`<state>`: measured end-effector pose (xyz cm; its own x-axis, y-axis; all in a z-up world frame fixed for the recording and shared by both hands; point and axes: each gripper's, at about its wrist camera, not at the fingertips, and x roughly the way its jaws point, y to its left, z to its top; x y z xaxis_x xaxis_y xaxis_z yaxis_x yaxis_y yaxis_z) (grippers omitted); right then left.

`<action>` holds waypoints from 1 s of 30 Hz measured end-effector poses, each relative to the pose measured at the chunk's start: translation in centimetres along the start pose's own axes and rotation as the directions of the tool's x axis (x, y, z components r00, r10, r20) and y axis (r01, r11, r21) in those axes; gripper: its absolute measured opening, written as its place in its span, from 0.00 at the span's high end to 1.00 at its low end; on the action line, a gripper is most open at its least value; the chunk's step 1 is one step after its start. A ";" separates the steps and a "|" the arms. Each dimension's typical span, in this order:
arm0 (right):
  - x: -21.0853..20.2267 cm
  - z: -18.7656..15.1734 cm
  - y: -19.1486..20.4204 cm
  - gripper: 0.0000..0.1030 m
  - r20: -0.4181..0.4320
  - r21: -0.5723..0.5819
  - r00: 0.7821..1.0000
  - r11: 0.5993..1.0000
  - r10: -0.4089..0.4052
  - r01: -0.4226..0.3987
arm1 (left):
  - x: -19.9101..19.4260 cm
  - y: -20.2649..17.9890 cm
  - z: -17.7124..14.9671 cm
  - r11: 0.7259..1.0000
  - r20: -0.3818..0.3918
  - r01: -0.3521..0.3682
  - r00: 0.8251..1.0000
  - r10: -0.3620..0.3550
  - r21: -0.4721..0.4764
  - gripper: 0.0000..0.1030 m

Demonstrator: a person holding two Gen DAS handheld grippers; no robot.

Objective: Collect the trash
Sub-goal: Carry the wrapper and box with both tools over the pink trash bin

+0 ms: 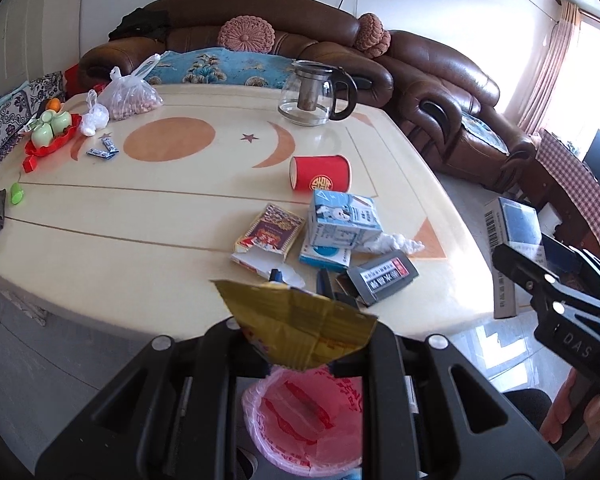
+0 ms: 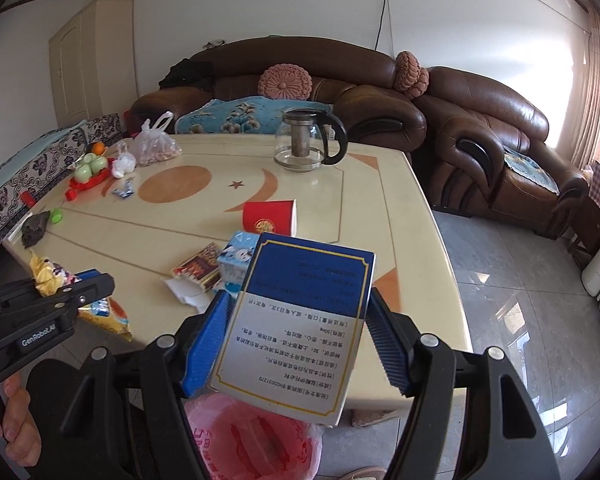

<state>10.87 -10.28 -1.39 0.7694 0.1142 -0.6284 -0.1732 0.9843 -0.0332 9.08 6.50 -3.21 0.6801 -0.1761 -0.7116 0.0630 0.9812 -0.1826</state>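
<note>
My left gripper (image 1: 300, 284) is shut on a gold snack wrapper (image 1: 300, 328), held over a bin lined with a red plastic bag (image 1: 304, 420). My right gripper (image 2: 300, 300) is shut on a blue and white carton box (image 2: 300, 320), also above the red-lined bin (image 2: 252, 440). Each gripper shows in the other's view: the right gripper (image 1: 524, 264) at the right, the left gripper (image 2: 96, 284) at the left. On the table (image 1: 140, 216) lie a tipped red paper cup (image 1: 320, 174), a milk carton (image 1: 342, 220), a red card box (image 1: 270, 234), a grey box (image 1: 382, 276) and crumpled tissue (image 1: 396, 242).
A glass teapot (image 1: 316, 94) stands at the table's far side. At far left are a bag of nuts (image 1: 130, 94) and a red tray with green cups (image 1: 52, 132). Brown leather sofas (image 1: 440, 80) run behind and right. Tiled floor (image 2: 520, 320) lies right of the table.
</note>
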 end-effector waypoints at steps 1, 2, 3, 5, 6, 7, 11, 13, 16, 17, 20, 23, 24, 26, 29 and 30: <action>-0.5 -0.4 0.2 0.36 0.001 -0.003 1.000 1.000 0.002 -0.002 | -0.3 -0.2 -0.3 1.000 -0.001 0.003 1.000 -0.003 0.007 0.82; -0.8 -0.7 0.4 0.36 0.000 -0.006 1.000 1.000 0.004 -0.004 | -0.5 -0.2 -0.5 1.000 -0.002 0.005 1.000 -0.005 0.011 0.82; -1.2 -1.0 0.7 0.36 -0.002 -0.011 1.000 1.000 0.006 -0.006 | -0.8 -0.4 -0.9 1.000 -0.004 0.008 1.000 -0.008 0.014 0.82; -1.9 -1.6 1.0 0.36 -0.005 -0.013 1.000 1.000 0.009 -0.009 | -1.3 -0.6 -1.5 1.000 -0.009 0.014 1.000 -0.014 0.021 0.82; -2.2 -1.9 1.2 0.36 -0.007 -0.016 1.000 1.000 0.011 -0.011 | -1.4 -0.7 -1.7 1.000 -0.012 0.017 1.000 -0.017 0.023 0.82; -2.4 -2.0 1.4 0.36 -0.009 -0.017 1.000 1.000 0.012 -0.012 | -1.5 -0.7 -2.0 0.999 -0.018 0.022 1.000 -0.021 0.023 0.82; -3.3 -3.1 2.0 0.35 -0.020 -0.027 1.000 0.999 0.020 -0.020 | -1.9 -0.9 -3.0 0.999 -0.034 0.034 0.999 -0.033 0.032 0.82; -3.7 -3.7 2.3 0.35 -0.025 -0.032 0.999 0.999 0.021 -0.022 | -2.1 -1.1 -3.7 0.998 -0.041 0.039 0.998 -0.038 0.040 0.82; -4.0 -4.9 2.8 0.35 -0.044 -0.038 0.999 0.999 0.027 -0.028 | -2.1 -1.4 -4.6 0.998 -0.058 0.050 0.997 -0.048 0.047 0.82; -4.0 -5.2 2.9 0.35 -0.049 -0.038 0.998 0.999 0.028 -0.030 | -2.0 -1.5 -5.0 0.997 -0.067 0.055 0.996 -0.052 0.050 0.82; -3.9 -6.3 3.1 0.35 -0.072 -0.039 0.997 0.999 0.033 -0.036 | -1.8 -1.6 -5.9 0.995 -0.091 0.081 0.993 -0.076 0.052 0.82; -3.6 -7.3 3.2 0.35 -0.090 -0.040 0.995 0.999 0.032 -0.036 | -1.3 -1.9 -6.9 0.994 -0.116 0.088 0.990 -0.080 0.063 0.82; -3.5 -7.6 3.2 0.35 -0.098 -0.039 0.995 0.998 0.034 -0.038 | -1.1 -2.1 -7.3 0.994 -0.124 0.084 0.989 -0.075 0.073 0.82; -3.2 -8.2 3.3 0.35 -0.111 -0.041 0.993 0.998 0.034 -0.039 | -0.7 -2.4 -7.8 0.993 -0.137 0.082 0.988 -0.070 0.086 0.82; -2.7 -8.9 3.3 0.35 -0.130 -0.037 0.991 0.998 0.039 -0.044 | -0.1 -2.7 -8.4 0.992 -0.160 0.082 0.985 -0.065 0.099 0.82; -2.5 -9.1 3.3 0.35 -0.138 -0.037 0.990 0.998 0.039 -0.045 | 0.2 -2.8 -8.7 0.992 -0.170 0.083 0.983 -0.065 0.100 0.82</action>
<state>2.74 -8.50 -7.03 0.6700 0.1334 -0.7303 -0.2301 0.9726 -0.0335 2.73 3.00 -8.76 0.5407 -0.2509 -0.8029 0.1917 0.9661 -0.1728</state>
